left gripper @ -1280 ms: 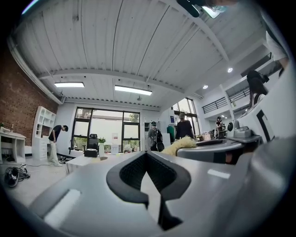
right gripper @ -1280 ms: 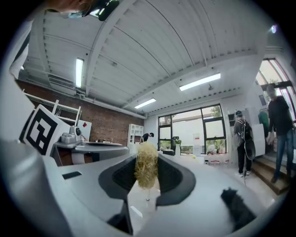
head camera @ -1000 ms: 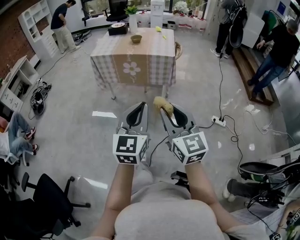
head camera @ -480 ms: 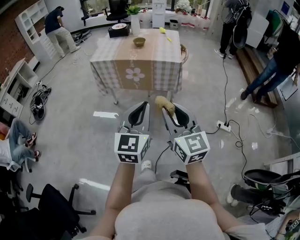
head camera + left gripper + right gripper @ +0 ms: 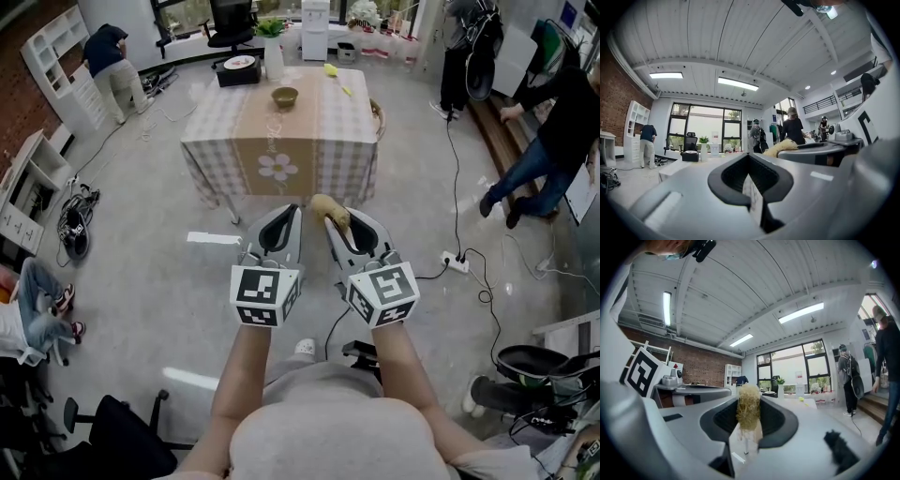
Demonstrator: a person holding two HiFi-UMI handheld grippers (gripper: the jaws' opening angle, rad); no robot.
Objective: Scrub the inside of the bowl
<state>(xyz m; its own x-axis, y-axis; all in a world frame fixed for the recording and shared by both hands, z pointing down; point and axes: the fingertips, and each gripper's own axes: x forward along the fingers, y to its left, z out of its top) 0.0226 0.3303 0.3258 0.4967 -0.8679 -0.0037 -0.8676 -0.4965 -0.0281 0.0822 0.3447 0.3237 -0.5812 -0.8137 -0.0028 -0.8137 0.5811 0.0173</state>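
A small brown bowl (image 5: 285,96) stands on the checked-cloth table (image 5: 281,141), far ahead of both grippers. I hold both grippers side by side over the floor, pointing at the table. My right gripper (image 5: 335,223) is shut on a tan fibrous scrubber (image 5: 329,210). In the right gripper view the scrubber (image 5: 748,412) stands up between the jaws of the right gripper (image 5: 748,430). My left gripper (image 5: 287,217) is shut with nothing in it. In the left gripper view its jaws (image 5: 751,180) meet, and the scrubber (image 5: 781,147) shows to the right.
On the table are also a black box with a plate (image 5: 236,67), a vase with a plant (image 5: 274,52) and a yellow thing (image 5: 332,68). Cables and a power strip (image 5: 457,264) lie on the floor at right. People stand at the right (image 5: 553,122) and far left (image 5: 108,56). An office chair (image 5: 112,441) is at lower left.
The table and bowl have come nearer and sit lower in the head view. Both grippers keep their pose and grip.
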